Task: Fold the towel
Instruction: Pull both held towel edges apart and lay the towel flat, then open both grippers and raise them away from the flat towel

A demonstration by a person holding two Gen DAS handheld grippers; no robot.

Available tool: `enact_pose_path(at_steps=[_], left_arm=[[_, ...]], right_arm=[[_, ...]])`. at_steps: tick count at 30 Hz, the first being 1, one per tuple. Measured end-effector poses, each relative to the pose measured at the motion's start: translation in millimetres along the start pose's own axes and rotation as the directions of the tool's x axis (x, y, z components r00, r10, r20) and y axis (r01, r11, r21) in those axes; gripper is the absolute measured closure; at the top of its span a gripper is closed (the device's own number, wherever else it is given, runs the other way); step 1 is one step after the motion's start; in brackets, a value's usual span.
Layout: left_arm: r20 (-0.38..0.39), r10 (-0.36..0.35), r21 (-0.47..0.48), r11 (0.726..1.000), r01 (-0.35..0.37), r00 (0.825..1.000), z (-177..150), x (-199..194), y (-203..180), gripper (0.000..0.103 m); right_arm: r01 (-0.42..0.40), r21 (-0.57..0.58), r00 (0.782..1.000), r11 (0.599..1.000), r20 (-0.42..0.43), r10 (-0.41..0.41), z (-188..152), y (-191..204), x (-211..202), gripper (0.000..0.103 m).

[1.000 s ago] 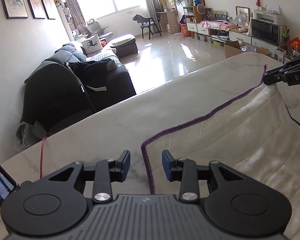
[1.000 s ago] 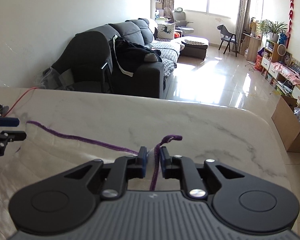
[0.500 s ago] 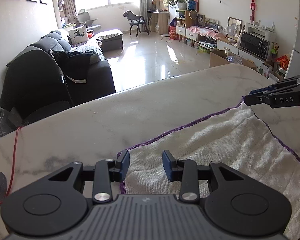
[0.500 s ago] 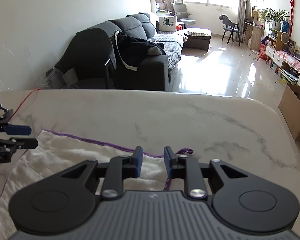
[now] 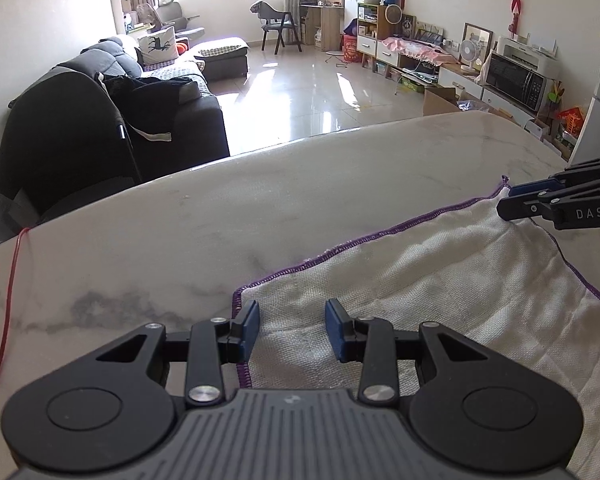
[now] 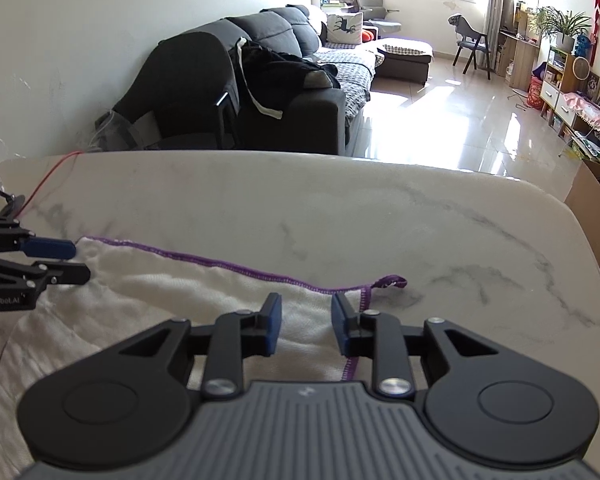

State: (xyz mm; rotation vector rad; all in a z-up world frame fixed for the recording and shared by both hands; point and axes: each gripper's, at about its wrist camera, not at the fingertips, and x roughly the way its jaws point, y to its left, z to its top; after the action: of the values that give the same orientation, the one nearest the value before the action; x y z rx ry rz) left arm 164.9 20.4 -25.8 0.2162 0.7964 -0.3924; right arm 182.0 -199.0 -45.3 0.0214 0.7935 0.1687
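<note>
While both pairs of tongs hang just over the far edge of the cloth, neither one grips anything. The left black two-finger gripper with blue pads [image 5: 292,330] stands with its jaws parted above the far left corner of the white woven towel with purple stitched edging [image 5: 440,280], its left pad sitting at the purple hem and bare cloth showing in the gap. The right black two-finger gripper with blue pads [image 6: 306,328] has just been opening its jaws; they stand apart over the far right corner, with towel visible between them but no pad pressing on it. Just beyond that corner a small purple hanging loop [image 6: 390,281] lies on the tabletop.

The towel lies spread on the near part of the white grey-veined marble table [image 6: 340,208], its far hem running left to right and rippling slightly, its surface lightly creased. A thin red cable [image 5: 10,300] trails down the table's left side. Past the far table edge are a dark grey sofa [image 6: 292,80] and a glossy tiled floor.

Judged from here, the fold looks only laid down or about to be redone. The risks: the parted jaws could drag the corners on lifting away and skew the hem; a fresh grip could catch one layer only; the loop could snag the right pad
</note>
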Motion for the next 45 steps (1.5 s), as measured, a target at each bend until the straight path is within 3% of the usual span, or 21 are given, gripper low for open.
enact_pose_path(at_steps=[7, 10, 13, 20, 26, 36, 41, 45], left_arm=[[0.004, 0.08, -0.064, 0.995, -0.08, 0.997, -3.3, -4.9, 6.9, 0.065], [-0.004, 0.088, -0.14, 0.986, -0.088, 0.996, -6.6, -7.0, 15.1, 0.065], [-0.01, 0.095, -0.158, 0.983, -0.096, 0.995, -6.7, -13.0, 19.0, 0.065], [0.051, 0.04, -0.084, 0.996, -0.035, 0.998, -8.3, -39.3, 2.0, 0.066], [0.017, -0.065, -0.013, 0.998, 0.065, 0.998, -20.5, -47.7, -20.8, 0.066], [0.001, -0.069, -0.032, 0.997, 0.069, 0.998, -34.9, -41.2, -25.3, 0.066], [0.016, -0.087, -0.03, 0.996, 0.088, 0.996, -35.2, -52.5, -22.9, 0.066], [0.004, -0.103, -0.025, 0.994, 0.103, 0.995, -37.9, -53.9, -25.4, 0.066]], right_arm=[[0.001, -0.007, 1.0, 1.0, -0.006, -0.001, -2.3, -0.2, -0.1, 0.07], [0.008, -0.007, 1.0, 1.0, -0.004, -0.008, -4.8, -4.0, -1.3, 0.069], [0.013, -0.003, 1.0, 1.0, -0.003, -0.013, -6.5, -7.9, -2.9, 0.069], [0.009, 0.015, 1.0, 1.0, 0.005, -0.01, -4.9, -16.4, -6.7, 0.08], [0.018, 0.001, 0.999, 1.0, -0.031, -0.018, 2.4, -15.4, 5.4, 0.083], [0.029, -0.043, 1.0, 0.999, -0.01, -0.029, 20.1, -11.8, 7.2, 0.079], [-0.046, -0.014, 0.999, 0.999, -0.015, 0.045, 20.7, -7.4, -11.0, 0.079], [-0.115, -0.073, 0.993, 0.991, -0.032, 0.113, 14.4, 17.0, -28.0, 0.079]])
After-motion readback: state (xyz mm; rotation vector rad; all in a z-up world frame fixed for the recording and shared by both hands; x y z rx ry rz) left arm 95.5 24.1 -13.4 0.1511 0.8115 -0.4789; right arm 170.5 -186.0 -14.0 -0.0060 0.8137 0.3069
